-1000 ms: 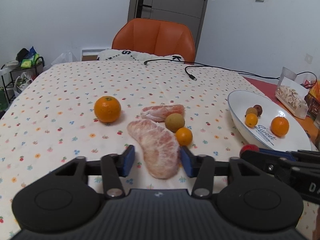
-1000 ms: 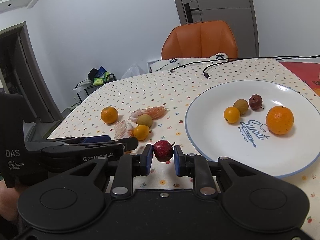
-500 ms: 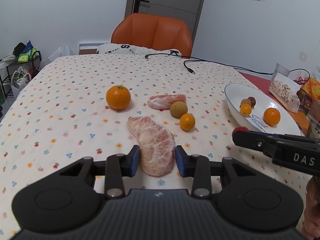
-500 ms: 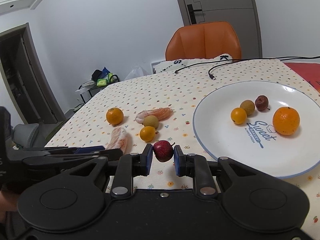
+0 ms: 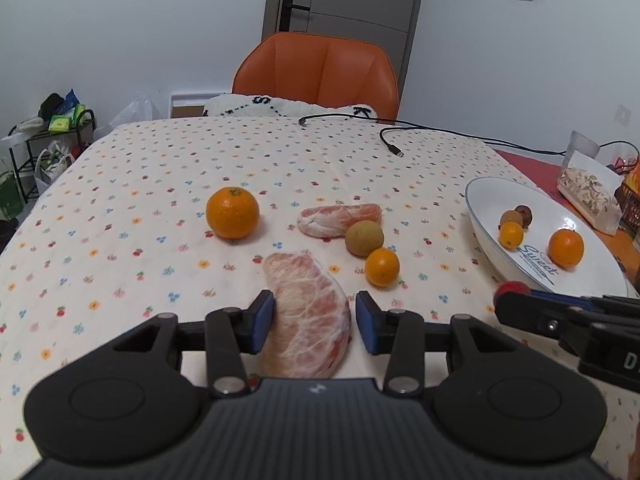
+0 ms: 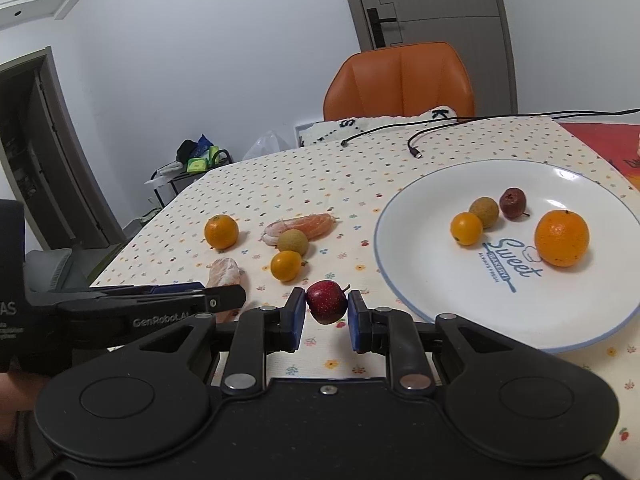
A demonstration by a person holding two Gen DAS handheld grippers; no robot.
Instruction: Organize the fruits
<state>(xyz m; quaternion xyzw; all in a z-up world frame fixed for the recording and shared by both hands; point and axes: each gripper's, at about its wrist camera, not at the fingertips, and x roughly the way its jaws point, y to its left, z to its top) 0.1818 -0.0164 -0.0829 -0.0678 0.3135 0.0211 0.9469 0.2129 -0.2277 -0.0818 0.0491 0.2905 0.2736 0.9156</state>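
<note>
Right claw (image 6: 327, 306) pinches one small red fruit (image 6: 326, 301); left claw (image 5: 315, 317) brackets one peeled pomelo segment (image 5: 306, 312), contact unclear; white plate (image 6: 420, 280) holds four fruits

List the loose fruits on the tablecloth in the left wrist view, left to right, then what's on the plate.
large orange → big peeled pomelo segment → smaller peeled segment → brownish longan → small orange. On the plate: small orange fruit, then the bigger orange.
</note>
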